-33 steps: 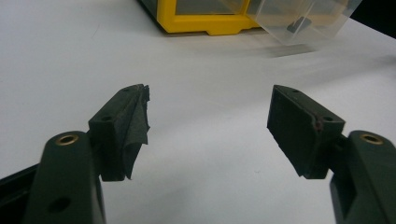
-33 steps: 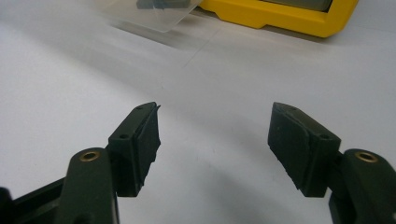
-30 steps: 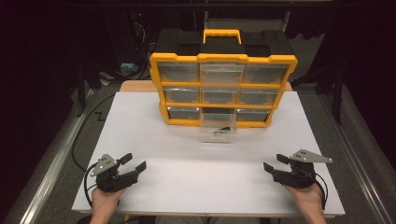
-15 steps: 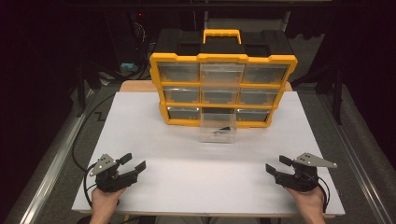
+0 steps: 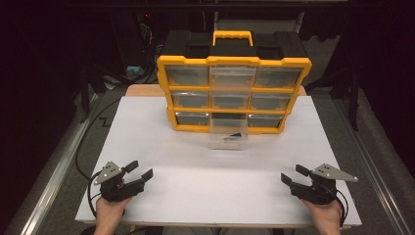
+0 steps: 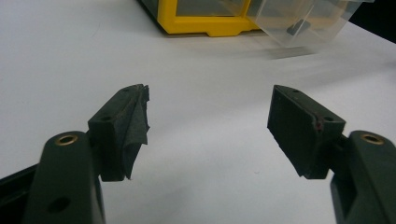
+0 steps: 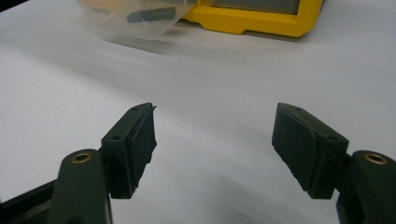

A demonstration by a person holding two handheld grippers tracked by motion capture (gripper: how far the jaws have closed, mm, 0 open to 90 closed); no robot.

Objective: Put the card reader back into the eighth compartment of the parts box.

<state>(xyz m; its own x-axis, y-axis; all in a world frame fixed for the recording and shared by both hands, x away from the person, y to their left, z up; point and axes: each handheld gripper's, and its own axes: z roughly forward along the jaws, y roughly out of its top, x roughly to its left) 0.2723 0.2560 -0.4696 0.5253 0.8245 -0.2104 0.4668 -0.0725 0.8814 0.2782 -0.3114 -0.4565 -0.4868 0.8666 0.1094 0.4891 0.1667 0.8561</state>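
Observation:
A yellow and black drawer organiser stands at the back of the white table. Its bottom middle clear drawer is pulled out, with small dark parts inside. My left gripper rests open near the front left edge, held by a hand. My right gripper rests open near the front right edge. In the left gripper view my left gripper has nothing between its jaws, and the clear drawer lies ahead at upper right. In the right gripper view my right gripper is also empty, with the drawer at upper left.
The yellow frame of the organiser shows at the top of the left gripper view, and the same frame in the right gripper view. A black cable runs off the table's left side. Dark rails flank the table.
Both grippers have drawn slightly back toward the front edge of the table. The organiser and its open drawer have stayed as they were.

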